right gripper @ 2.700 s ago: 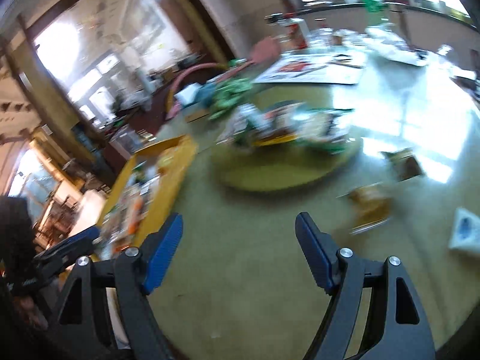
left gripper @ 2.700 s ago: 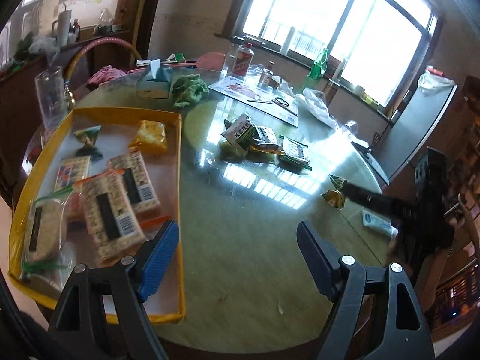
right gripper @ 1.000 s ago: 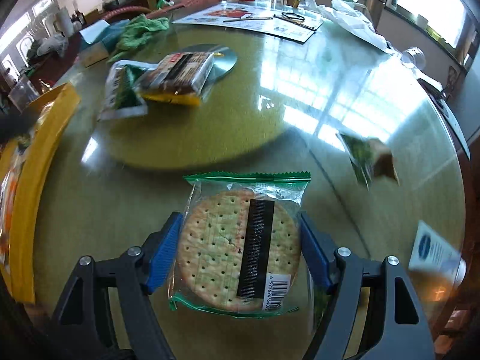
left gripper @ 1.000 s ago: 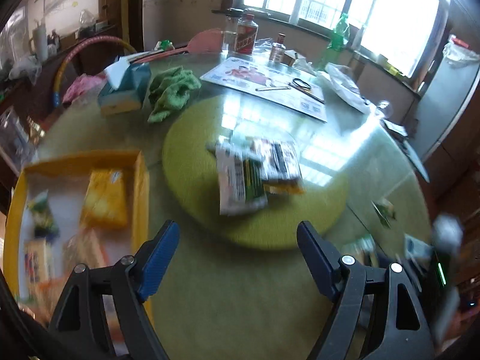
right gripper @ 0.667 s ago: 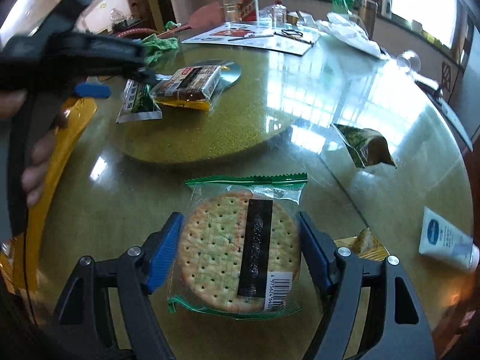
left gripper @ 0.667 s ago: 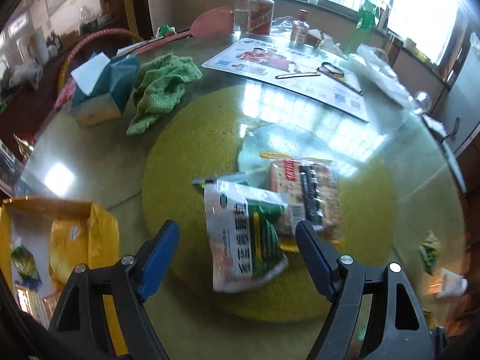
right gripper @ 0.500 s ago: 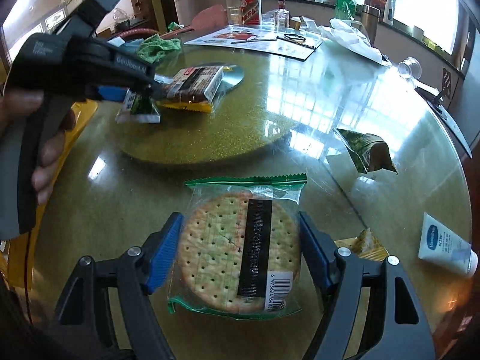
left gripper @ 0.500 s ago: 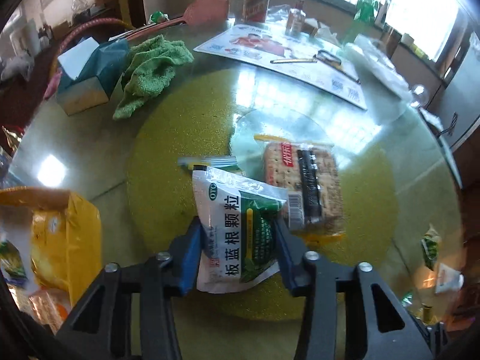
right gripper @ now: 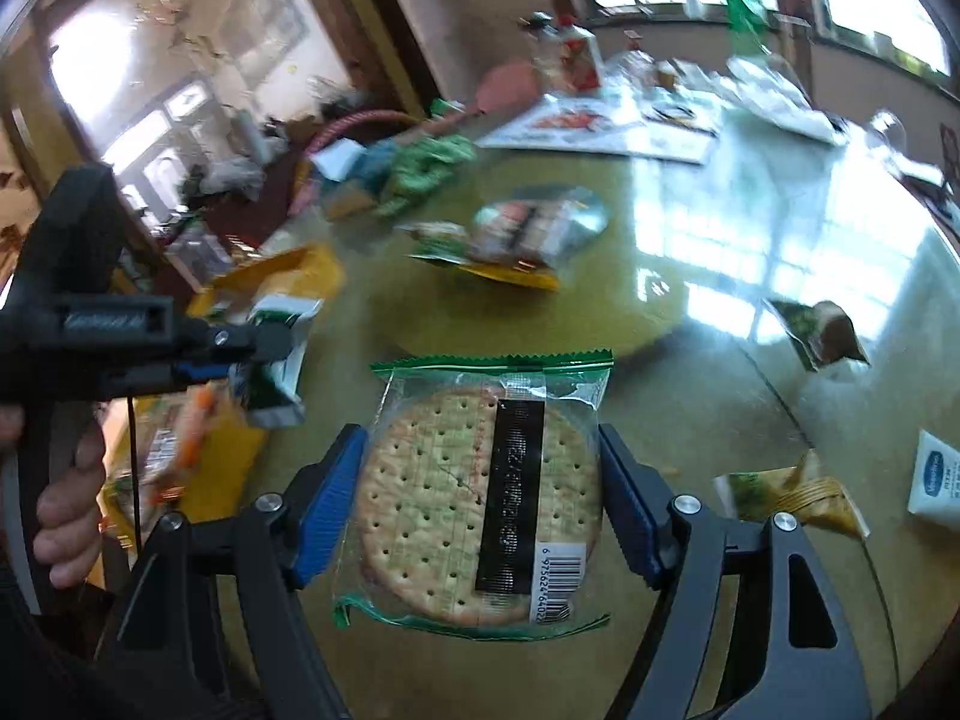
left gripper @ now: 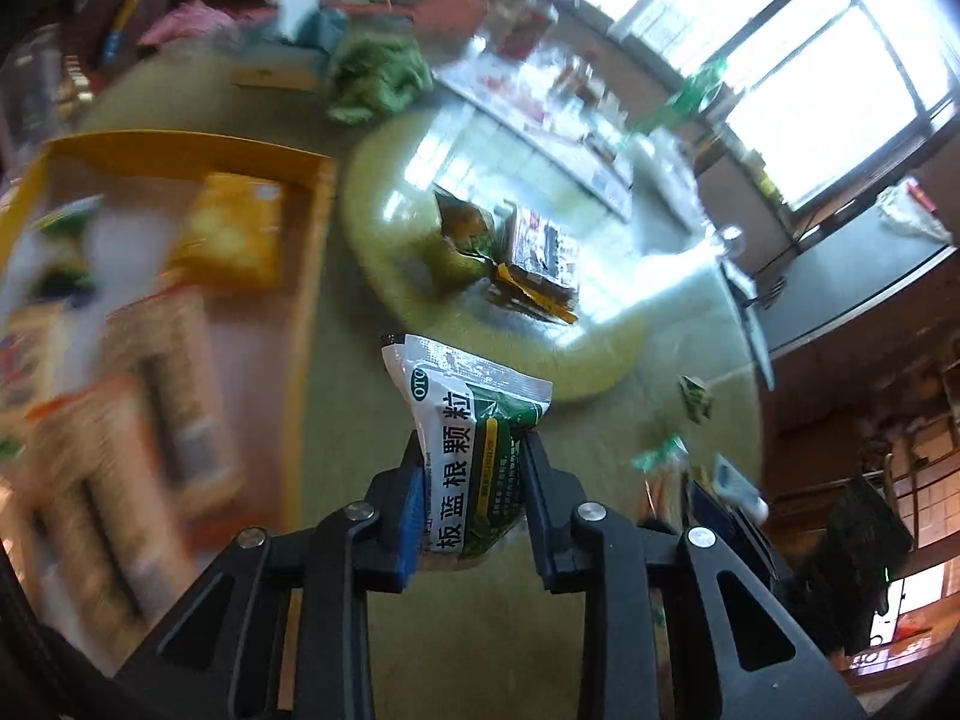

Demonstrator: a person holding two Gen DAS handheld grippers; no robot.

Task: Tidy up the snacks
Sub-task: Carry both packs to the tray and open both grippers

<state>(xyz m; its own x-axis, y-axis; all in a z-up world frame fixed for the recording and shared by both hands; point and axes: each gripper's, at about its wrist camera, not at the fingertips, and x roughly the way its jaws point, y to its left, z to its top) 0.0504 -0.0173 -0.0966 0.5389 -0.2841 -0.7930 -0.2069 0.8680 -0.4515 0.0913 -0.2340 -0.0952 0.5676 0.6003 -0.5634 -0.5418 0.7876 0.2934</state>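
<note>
Round glass-topped table [right gripper: 750, 276]: yellow tray [left gripper: 180, 147] left of central green turntable [left gripper: 384, 252]; green cloth [left gripper: 378, 81], tissue box [left gripper: 288, 48] beyond turntable; white tube [right gripper: 936, 474] far right.

Your left gripper [left gripper: 471, 495] has the white-and-green granule sachet [left gripper: 474, 450] between its closing jaws, above the round glass-topped table [left gripper: 510, 630], just right of the yellow tray [left gripper: 309, 252] at the table's left edge. Your right gripper [right gripper: 480, 501] has the clear-wrapped round cracker pack [right gripper: 480, 480] between its jaws. Brown biscuit packet [left gripper: 540, 252] lies mid-table on the round green turntable [left gripper: 390, 228]; white tube [right gripper: 936, 480] at the right edge.
</note>
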